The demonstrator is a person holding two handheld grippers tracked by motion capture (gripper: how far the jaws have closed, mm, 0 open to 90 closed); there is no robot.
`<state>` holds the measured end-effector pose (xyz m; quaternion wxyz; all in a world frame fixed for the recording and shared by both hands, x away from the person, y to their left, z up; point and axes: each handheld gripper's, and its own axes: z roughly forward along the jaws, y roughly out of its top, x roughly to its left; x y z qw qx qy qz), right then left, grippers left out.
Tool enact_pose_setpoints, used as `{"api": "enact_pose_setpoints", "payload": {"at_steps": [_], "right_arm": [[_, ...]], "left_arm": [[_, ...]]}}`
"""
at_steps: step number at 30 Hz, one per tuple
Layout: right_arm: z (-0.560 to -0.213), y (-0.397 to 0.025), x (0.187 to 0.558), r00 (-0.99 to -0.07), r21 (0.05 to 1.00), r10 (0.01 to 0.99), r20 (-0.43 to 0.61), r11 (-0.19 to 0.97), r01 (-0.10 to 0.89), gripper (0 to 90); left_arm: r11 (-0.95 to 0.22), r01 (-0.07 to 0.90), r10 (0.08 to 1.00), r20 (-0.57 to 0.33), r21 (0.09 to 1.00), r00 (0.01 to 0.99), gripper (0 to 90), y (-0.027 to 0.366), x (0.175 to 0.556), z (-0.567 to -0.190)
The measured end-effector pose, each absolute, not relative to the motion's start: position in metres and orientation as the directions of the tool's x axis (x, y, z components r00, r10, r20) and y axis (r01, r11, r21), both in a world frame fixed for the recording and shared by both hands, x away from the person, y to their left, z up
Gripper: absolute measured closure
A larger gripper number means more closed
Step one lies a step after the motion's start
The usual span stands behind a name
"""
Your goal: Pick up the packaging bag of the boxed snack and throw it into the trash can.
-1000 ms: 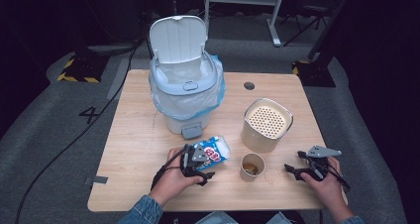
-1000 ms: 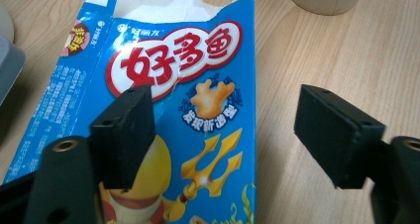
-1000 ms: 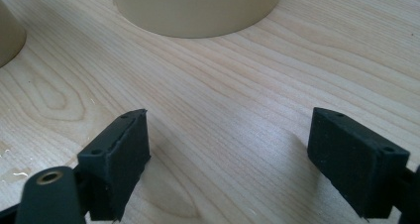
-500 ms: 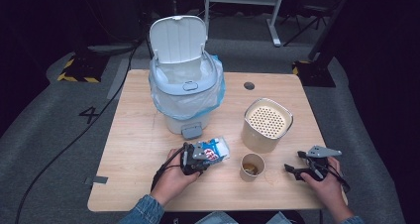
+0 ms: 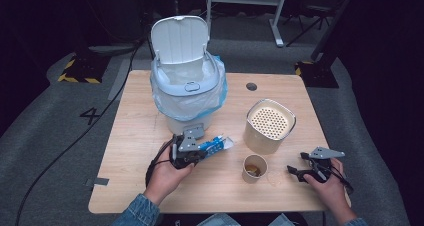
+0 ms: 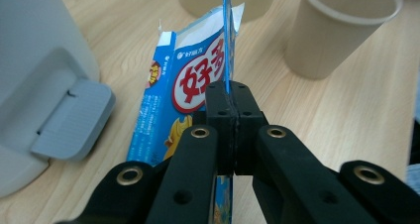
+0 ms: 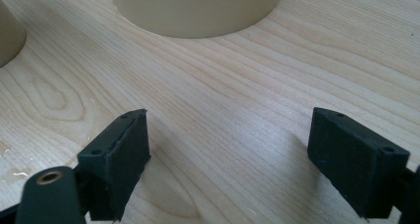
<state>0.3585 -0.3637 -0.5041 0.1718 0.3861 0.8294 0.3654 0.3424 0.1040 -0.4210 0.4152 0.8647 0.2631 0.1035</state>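
A wooden table (image 5: 135, 136) holds a white bin (image 5: 187, 93) with its lid up. Just in front of the bin, the left gripper (image 6: 230, 110) is clamped on a blue snack packet (image 6: 190, 87), pinching it on edge. A paper cup (image 5: 254, 167) stands to the right of the packet. Well right of the bin, the right gripper (image 7: 228, 149) rests with jaws wide apart, gripping nothing, near a round beige container (image 5: 269, 125).

Blue snack wrapper (image 6: 190, 92) with red characters on a white oval, torn open at the top, pinched on edge between closed black jaws just above the wooden table. Held beside the foot of the lidded bin (image 5: 186, 86), open end toward the paper cup (image 5: 254, 167).
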Motion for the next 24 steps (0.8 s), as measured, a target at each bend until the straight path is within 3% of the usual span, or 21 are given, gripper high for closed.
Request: {"api": "enact_pose_setpoints", "payload": {"at_steps": [8,24], "right_arm": [[-0.504,-0.364,0.358,-0.643,0.739,0.766,-0.002,0.434,0.515,16.9],[-0.504,-0.364,0.359,-0.643,0.739,0.766,-0.002,0.434,0.515,16.9]], "left_arm": [[-0.441,0.350,0.508,-0.091,0.826,0.857,89.1,0.114,0.341,-0.398],[-0.273,0.243,0.452,-0.099,0.931,0.886,89.1,0.127,0.346,-0.355]]}}
